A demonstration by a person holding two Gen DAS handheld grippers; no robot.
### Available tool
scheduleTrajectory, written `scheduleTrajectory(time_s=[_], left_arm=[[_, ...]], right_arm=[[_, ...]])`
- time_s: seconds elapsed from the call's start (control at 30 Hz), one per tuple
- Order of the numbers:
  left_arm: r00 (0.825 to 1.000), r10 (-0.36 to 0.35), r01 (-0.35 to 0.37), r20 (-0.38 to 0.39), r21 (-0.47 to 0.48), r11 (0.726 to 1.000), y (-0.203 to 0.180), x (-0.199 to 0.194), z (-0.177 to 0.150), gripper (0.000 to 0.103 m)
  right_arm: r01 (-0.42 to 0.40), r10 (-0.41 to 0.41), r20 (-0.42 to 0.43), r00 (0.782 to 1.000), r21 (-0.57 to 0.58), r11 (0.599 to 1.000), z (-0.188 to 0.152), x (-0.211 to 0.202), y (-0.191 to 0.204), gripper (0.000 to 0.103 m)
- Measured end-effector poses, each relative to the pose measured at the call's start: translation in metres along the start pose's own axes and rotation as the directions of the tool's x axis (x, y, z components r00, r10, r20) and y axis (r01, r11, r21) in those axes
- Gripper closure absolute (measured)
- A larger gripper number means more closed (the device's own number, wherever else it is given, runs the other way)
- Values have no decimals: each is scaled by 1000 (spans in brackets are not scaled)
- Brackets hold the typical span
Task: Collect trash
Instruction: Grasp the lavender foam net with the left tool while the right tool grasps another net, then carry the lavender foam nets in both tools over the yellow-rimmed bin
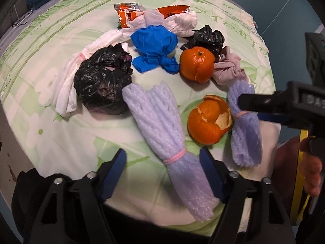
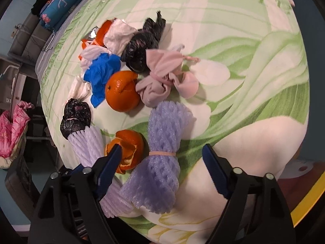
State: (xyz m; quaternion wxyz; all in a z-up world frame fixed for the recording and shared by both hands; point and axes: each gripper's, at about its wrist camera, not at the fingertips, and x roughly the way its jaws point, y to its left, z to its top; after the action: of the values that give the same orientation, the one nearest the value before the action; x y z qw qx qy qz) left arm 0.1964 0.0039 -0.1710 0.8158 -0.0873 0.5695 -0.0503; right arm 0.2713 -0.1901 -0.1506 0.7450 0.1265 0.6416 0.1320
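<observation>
Trash lies scattered on a green floral bedspread (image 1: 50,138). My left gripper (image 1: 162,154) is open and straddles a pale lilac foam net bundle (image 1: 160,126) tied with a pink rubber band; the pads do not press it. My right gripper (image 2: 162,148) is also open, astride a second lilac foam bundle (image 2: 162,142). Its left fingertip sits just in front of a tangerine peel (image 2: 130,142). A whole tangerine (image 1: 197,65), a blue crumpled wad (image 1: 154,48), a black bag ball (image 1: 103,81) and a pink cloth (image 2: 162,77) lie beyond.
Further back are white tissue (image 1: 67,85), an orange wrapper (image 1: 126,14) and a smaller black bag (image 1: 207,38). A bin lined with a pink bag (image 2: 12,130) stands left of the bed. A blue floral pillow (image 2: 59,6) lies at the far edge. A hand (image 1: 310,172) holds the right gripper.
</observation>
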Motion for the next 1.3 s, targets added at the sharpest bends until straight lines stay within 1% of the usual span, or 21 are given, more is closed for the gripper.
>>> scheduleTrajectory(time_s=[0.03, 0.07, 0.13, 0.17, 0.23, 0.27, 0.3, 0.37, 0.47, 0.6, 0.7, 0.87, 1.07, 1.3], left_arm=[[1000, -9, 9, 0, 0, 1000, -1, 0, -1, 46], [1000, -20, 20, -1, 1, 1000, -3, 1, -2, 49], [999, -43, 43, -6, 13, 999, -7, 2, -2, 64], [999, -54, 54, -9, 16, 998, -8, 2, -3, 65], [999, -52, 53, -5, 22, 998, -11, 2, -3, 69], [998, -58, 59, -5, 21, 998, -11, 2, -4, 70], [998, -64, 64, -6, 20, 998, -10, 1, -4, 71], [996, -87, 87, -2, 10, 996, -8, -1, -5, 73], [994, -109, 109, 15, 1, 994, -5, -9, -7, 75], [988, -137, 136, 66, 20, 990, -5, -29, -12, 75], [984, -142, 138, 111, 45, 989, -4, -47, -17, 75], [973, -151, 143, 172, 57, 988, -4, -69, -20, 75], [960, -171, 156, 222, 83, 984, -12, -89, -22, 75], [942, -206, 171, 265, 148, 974, -31, -116, -31, 75]], right_arm=[[0, 0, -10, 1000, 3, 1000, 0, 4, 0, 34], [4, -4, -14, 1000, 3, 1000, 0, 6, -1, 40], [3, -3, -20, 1000, 19, 1000, -1, 11, -4, 42], [2, -1, -22, 1000, 19, 1000, -1, 14, -3, 49], [-1, 1, -19, 1000, 26, 1000, -2, 15, -4, 56], [-4, 5, -20, 1000, 24, 1000, -2, 14, -3, 63], [-22, 23, -19, 1000, 20, 1000, -3, 13, -2, 66], [-28, 28, -19, 999, 9, 1000, -6, 11, -1, 73], [-39, 39, -6, 999, -2, 999, -10, 5, 0, 76], [-58, 58, 17, 998, -16, 998, -17, -8, 0, 77], [-68, 70, 58, 996, -29, 997, -24, -27, 1, 77], [-102, 106, 121, 987, -33, 994, -38, -58, -3, 77], [-139, 141, 204, 969, -27, 990, -62, -97, -13, 77], [-169, 171, 307, 936, -34, 985, -96, -138, -28, 77]])
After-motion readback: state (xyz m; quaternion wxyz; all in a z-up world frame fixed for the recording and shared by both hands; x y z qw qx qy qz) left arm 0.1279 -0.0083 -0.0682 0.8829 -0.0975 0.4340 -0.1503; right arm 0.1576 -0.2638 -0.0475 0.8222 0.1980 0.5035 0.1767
